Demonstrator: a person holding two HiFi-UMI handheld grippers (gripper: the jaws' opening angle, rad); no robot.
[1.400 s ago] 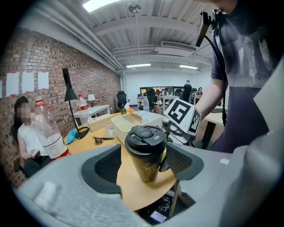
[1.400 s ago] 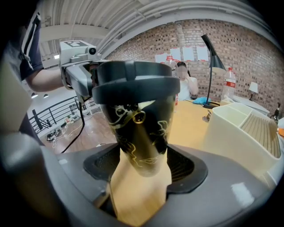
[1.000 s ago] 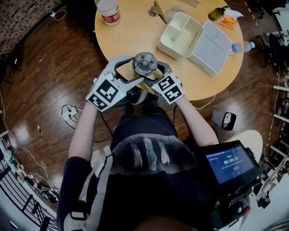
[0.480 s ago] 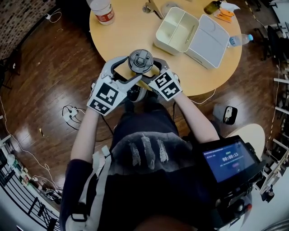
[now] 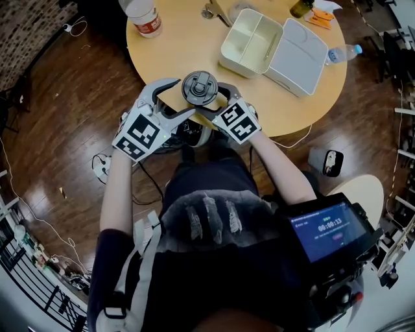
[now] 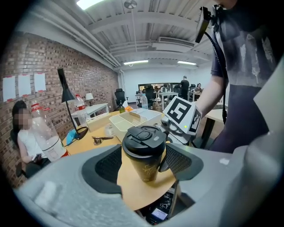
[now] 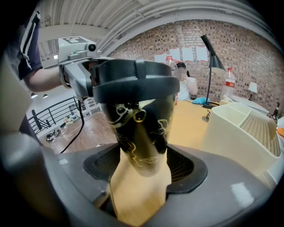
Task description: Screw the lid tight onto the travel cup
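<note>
A black travel cup (image 5: pixel 198 88) with gold drawings stands at the near edge of the round wooden table (image 5: pixel 181 45). Its black lid (image 6: pixel 144 138) sits on top. My left gripper (image 5: pixel 192 95) reaches in from the left with its jaws wide around the lid, the pads against its rim (image 6: pixel 143 162). My right gripper (image 5: pixel 213 104) comes from the right, lower down, and is shut on the cup's body (image 7: pixel 140 128), which fills the gap between its pads (image 7: pixel 143 166). In the right gripper view the left gripper's fingers (image 7: pixel 82 73) hug the lid (image 7: pixel 133 82).
A cream two-compartment lunch box (image 5: pixel 249 45) and its loose lid (image 5: pixel 298 55) lie behind the cup. A water bottle (image 5: pixel 139 14) stands at the table's far left and a small bottle (image 5: pixel 343 52) at its right edge. Cables lie on the wooden floor (image 5: pixel 97 165).
The left gripper has swung leftwards around the lid, its marker cube now further out to the left. The cup and the right gripper have stayed where they were.
</note>
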